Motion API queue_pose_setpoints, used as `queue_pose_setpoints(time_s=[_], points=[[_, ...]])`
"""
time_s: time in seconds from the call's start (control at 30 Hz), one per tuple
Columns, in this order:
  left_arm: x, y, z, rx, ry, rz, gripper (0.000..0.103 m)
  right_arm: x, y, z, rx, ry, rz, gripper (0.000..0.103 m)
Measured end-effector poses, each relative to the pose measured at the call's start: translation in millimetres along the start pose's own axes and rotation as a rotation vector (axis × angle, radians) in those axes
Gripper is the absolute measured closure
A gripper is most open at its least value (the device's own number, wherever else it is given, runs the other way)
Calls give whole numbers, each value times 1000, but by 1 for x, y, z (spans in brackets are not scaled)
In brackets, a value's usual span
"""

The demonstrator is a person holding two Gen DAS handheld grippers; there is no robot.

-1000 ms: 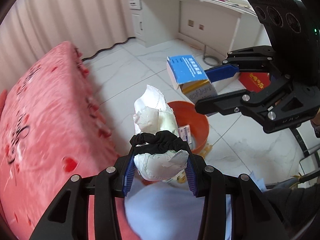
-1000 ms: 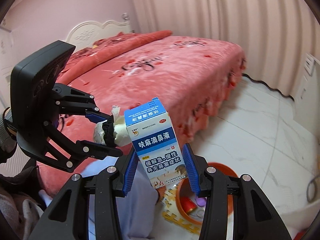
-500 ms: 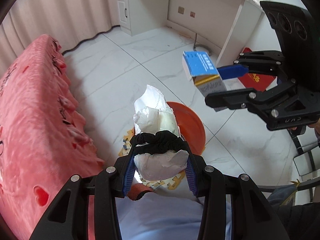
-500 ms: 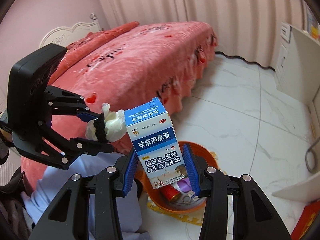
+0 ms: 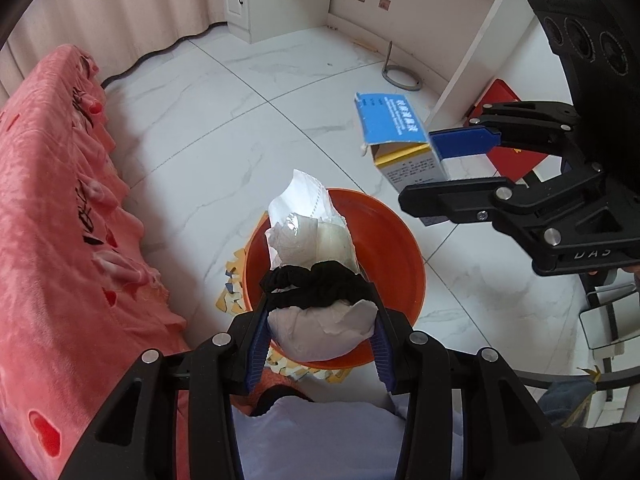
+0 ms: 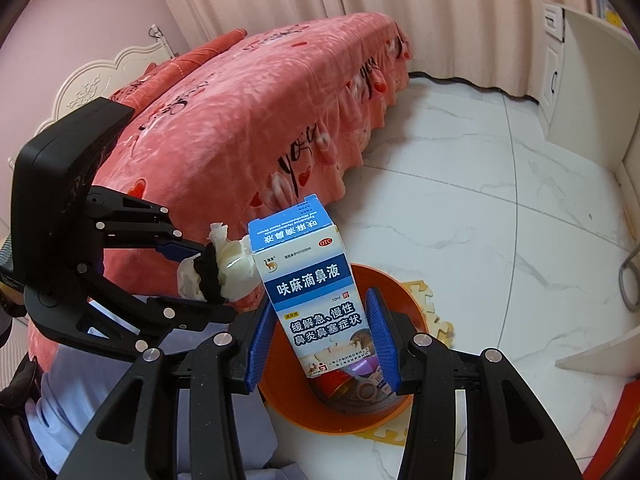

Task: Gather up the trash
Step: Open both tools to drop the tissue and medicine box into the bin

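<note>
Both claws are loaded right over the orange bin point(image 5: 400, 240): left gripper point(image 5: 320, 340) squeezes a tissue wad point(image 5: 320, 332) wrapped in a black hair tie point(image 5: 316, 284), right gripper point(image 6: 320, 344) clamps the medicine box point(image 6: 316, 292). Next up, I'd guess: let go so both drop in.

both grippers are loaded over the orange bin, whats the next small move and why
Probably open the left gripper to drop the tissue wad: in its own view the wad hangs directly over the orange bin. The right gripper, clamped on the blue medicine box, looks nearer the bin's edge.
</note>
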State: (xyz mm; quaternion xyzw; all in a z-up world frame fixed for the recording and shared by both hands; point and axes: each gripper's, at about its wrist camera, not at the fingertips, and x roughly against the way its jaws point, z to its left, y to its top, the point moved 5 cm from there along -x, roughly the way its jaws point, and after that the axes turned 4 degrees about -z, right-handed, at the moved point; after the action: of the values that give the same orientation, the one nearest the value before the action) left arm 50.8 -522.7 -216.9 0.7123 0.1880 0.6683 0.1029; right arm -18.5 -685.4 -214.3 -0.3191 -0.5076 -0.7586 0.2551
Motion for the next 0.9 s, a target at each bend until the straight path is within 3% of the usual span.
queue_pose_setpoints(time_s=[0.2, 0.23, 0.9], points=[[-7, 3, -2, -6, 22, 0, 45, -13, -6, -11, -41, -19, 19, 51], [-8, 3, -2, -4, 20, 0, 45, -15, -6, -12, -38, -24, 22, 47], [5, -11, 1, 14, 26, 7, 45, -10, -7, 14, 3, -4, 29, 47]])
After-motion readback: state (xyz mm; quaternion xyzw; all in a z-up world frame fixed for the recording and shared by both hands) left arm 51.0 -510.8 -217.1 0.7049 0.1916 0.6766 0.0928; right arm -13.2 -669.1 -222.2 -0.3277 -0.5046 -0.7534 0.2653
